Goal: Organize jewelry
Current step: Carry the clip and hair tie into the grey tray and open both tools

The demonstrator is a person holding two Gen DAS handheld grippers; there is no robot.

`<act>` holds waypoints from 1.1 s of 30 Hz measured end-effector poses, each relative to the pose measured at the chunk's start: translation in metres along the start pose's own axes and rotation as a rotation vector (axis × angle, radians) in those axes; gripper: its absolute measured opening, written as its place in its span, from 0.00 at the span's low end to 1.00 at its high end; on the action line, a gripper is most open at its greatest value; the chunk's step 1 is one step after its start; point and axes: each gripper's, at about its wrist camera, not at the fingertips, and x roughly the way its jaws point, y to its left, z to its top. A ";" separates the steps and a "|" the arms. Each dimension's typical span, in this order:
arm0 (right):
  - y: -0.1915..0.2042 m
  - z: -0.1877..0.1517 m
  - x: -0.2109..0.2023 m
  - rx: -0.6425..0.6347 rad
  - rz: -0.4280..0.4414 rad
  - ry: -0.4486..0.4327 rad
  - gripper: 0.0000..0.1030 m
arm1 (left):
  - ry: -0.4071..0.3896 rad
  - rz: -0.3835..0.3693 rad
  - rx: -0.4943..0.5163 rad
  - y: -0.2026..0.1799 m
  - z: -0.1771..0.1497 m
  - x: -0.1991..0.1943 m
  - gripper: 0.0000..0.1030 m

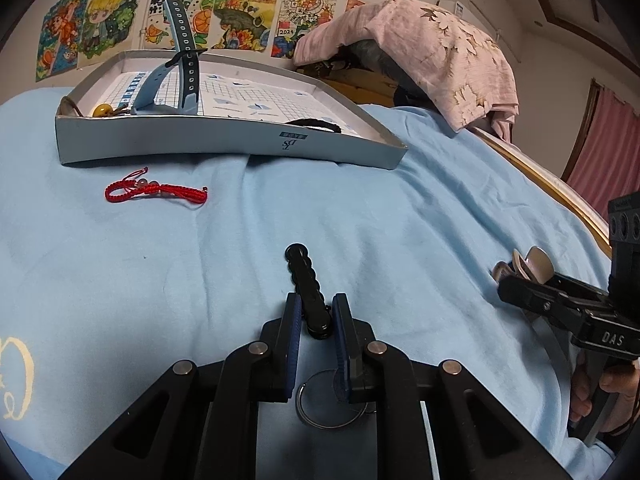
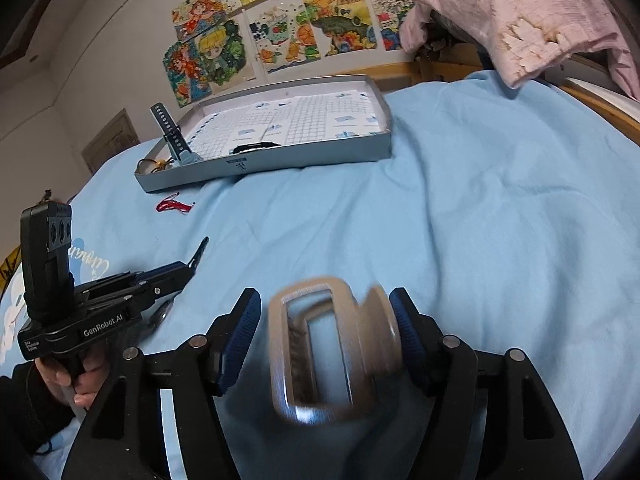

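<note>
My left gripper (image 1: 316, 306) is shut on a black keychain strap (image 1: 306, 280) with a metal key ring (image 1: 330, 400), held low over the light blue blanket (image 1: 400, 220). My right gripper (image 2: 324, 304) stands wide open around a beige hair claw clip (image 2: 332, 344), which is motion-blurred and touches only the right finger; it also shows in the left wrist view (image 1: 524, 266). A shallow grey box lid (image 1: 224, 142) holds a blue watch band (image 1: 184, 68), a yellow bead (image 1: 102, 111) and a black bracelet (image 1: 320, 125). A red braided bracelet (image 1: 156, 189) lies on the blanket before it.
A pink cloth (image 1: 432, 56) covers something behind the box lid. Colourful drawings (image 1: 160, 16) hang on the wall. A wooden bed edge (image 1: 560, 192) runs along the right. The blanket is rumpled.
</note>
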 end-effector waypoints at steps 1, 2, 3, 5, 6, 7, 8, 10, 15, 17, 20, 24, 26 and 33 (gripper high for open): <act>-0.001 -0.002 -0.002 0.005 -0.003 0.002 0.59 | 0.000 -0.002 -0.001 0.001 0.000 0.000 0.15; -0.002 -0.004 -0.004 0.014 -0.004 0.001 0.59 | 0.000 -0.003 -0.002 0.001 0.000 0.000 0.15; -0.002 -0.006 -0.007 0.018 -0.008 -0.008 0.59 | 0.001 -0.005 -0.003 0.001 0.000 0.000 0.15; -0.001 -0.008 -0.011 0.007 -0.014 -0.029 0.59 | 0.000 -0.022 -0.004 0.001 -0.001 0.000 0.15; 0.001 -0.009 -0.012 -0.005 -0.014 -0.031 0.58 | -0.001 -0.033 -0.004 0.001 -0.001 0.000 0.14; 0.002 -0.008 -0.011 -0.012 -0.014 -0.031 0.50 | -0.003 -0.042 -0.005 0.002 -0.001 -0.001 0.14; 0.003 -0.008 -0.010 -0.022 -0.016 -0.030 0.46 | -0.008 -0.042 -0.007 0.002 -0.001 -0.002 0.14; 0.004 -0.007 -0.010 -0.031 -0.007 -0.033 0.46 | -0.015 -0.046 -0.011 0.003 -0.001 -0.003 0.14; 0.004 0.001 -0.011 -0.028 0.051 -0.056 0.46 | -0.035 -0.047 -0.008 -0.001 0.016 -0.008 0.14; 0.005 0.012 -0.009 -0.029 0.079 -0.071 0.46 | -0.056 -0.029 0.009 -0.004 0.027 -0.011 0.14; 0.014 0.039 -0.002 -0.053 0.104 -0.107 0.46 | -0.104 0.013 0.031 -0.007 0.048 -0.015 0.14; 0.023 0.079 0.014 -0.066 0.116 -0.144 0.46 | -0.177 0.021 0.008 0.001 0.089 -0.017 0.14; 0.027 0.096 0.024 -0.064 0.120 -0.150 0.46 | -0.192 0.028 -0.008 0.007 0.111 -0.009 0.14; 0.028 0.150 0.080 -0.077 0.078 -0.114 0.46 | -0.105 0.074 -0.043 0.023 0.149 0.041 0.14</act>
